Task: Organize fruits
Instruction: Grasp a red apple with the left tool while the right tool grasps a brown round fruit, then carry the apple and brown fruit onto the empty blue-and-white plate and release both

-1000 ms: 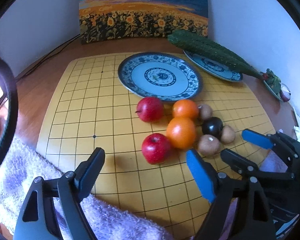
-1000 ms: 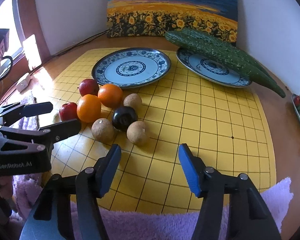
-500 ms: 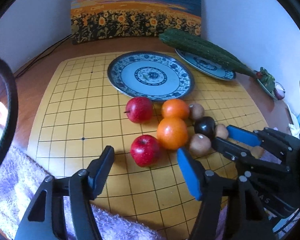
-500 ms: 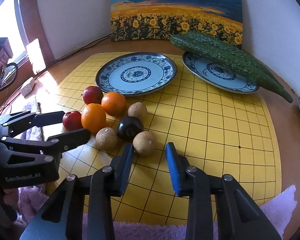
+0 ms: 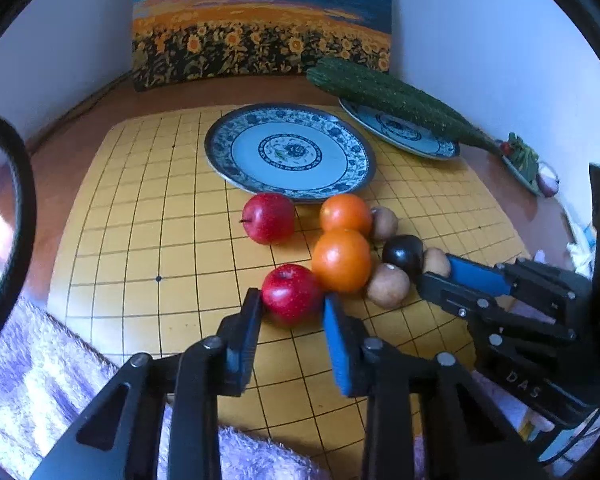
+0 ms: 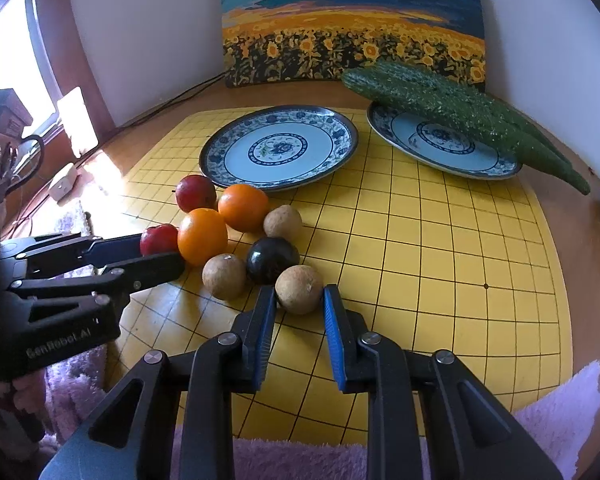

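Fruit lies clustered on a yellow grid mat. My left gripper has its jaws closed around the near red apple, touching both sides. My right gripper has its jaws closed around a brown round fruit. Beside them lie a second red apple, two oranges, a dark plum and two more brown fruits. An empty blue-patterned plate stands just behind the fruit.
A second blue plate at the back right carries long green cucumbers. A sunflower painting leans on the back wall. A purple towel lies along the mat's near edge. A small dish of greens sits far right.
Both grippers moved forward to the fruit and narrowed. The left jaws now clasp the near red apple; the right jaws now clasp the nearest brown fruit.
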### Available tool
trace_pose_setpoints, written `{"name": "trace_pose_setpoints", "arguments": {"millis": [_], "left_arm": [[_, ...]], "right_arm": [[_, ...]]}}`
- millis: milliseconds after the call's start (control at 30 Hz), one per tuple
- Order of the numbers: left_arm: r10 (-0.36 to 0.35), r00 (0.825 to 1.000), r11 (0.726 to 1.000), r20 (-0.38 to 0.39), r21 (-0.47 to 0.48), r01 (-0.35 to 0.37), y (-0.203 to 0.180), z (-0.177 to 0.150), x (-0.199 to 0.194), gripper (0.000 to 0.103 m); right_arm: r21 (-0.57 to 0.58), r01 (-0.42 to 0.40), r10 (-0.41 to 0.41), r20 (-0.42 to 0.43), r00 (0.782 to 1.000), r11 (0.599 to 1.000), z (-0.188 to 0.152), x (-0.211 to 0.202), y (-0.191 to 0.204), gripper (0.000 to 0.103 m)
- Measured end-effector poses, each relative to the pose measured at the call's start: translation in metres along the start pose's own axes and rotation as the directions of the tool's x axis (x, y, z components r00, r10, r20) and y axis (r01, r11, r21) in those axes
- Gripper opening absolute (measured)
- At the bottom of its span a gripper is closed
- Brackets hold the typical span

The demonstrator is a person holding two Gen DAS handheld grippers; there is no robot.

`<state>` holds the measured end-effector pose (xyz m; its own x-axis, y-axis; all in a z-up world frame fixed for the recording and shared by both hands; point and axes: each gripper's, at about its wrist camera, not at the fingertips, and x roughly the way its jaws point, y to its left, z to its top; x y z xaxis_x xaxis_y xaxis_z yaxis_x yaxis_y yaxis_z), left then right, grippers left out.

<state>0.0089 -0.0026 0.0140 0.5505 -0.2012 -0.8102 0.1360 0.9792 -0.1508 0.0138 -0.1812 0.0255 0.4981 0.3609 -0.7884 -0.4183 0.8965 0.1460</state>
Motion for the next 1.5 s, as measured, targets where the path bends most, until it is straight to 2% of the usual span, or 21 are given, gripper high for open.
{"name": "trace_pose_setpoints", "arguments": {"millis": [467,800,1067,1300,1500], "left_arm": [[-0.02,0.999,1.0,0.035,-0.018,0.021,0.0,-0.001,-0.023,0.032],[-0.013,0.998,1.0,0.065,-0.005,0.013,-0.004,0.02,-0.046,0.032],[0.0,0.995,1.0,0.1,0.021,-0.002,-0.006,0.043,-0.057,0.032],[0.012,0.994,0.999,0.108,0.03,-0.015,-0.006,0.064,-0.051,0.032],[0.009,0.995,1.0,0.099,0.014,-0.01,0.0,0.082,-0.031,0.032]], "right_arm": [[0.014,-0.016,0.015,0.035,0.999,1.0,0.001,-0.022,0.002,0.025],[-0.016,-0.042,0.043,0.059,0.997,0.999,0.012,-0.044,0.012,0.025],[-0.027,-0.067,0.068,0.064,0.996,0.997,0.035,-0.054,0.014,0.025],[-0.024,-0.063,0.065,0.063,0.996,0.998,0.06,-0.05,0.01,0.025],[-0.02,-0.053,0.054,0.056,0.997,0.998,0.079,-0.033,0.007,0.025]]}}
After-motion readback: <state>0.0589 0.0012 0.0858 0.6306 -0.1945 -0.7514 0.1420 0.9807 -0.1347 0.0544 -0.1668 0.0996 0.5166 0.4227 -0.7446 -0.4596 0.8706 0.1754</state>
